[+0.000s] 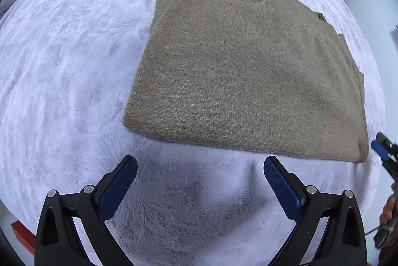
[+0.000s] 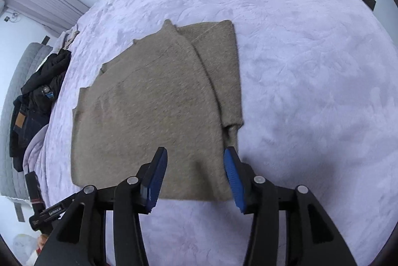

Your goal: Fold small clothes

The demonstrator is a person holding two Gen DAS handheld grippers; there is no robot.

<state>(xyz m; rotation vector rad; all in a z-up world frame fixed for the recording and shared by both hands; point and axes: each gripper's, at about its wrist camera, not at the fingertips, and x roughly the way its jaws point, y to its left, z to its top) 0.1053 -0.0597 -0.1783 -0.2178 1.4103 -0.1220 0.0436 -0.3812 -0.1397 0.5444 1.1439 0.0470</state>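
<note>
A tan knit sweater (image 2: 154, 111) is seen lying flat on a pale lilac plush blanket (image 2: 311, 67), partly folded, with one side panel turned in along its right edge. The right gripper (image 2: 195, 161) is positioned over the sweater's near edge, jaws spread apart, nothing held between the blue pads (image 2: 156, 176). Dark clothes (image 2: 37, 102) are piled at the blanket's left edge.
</note>
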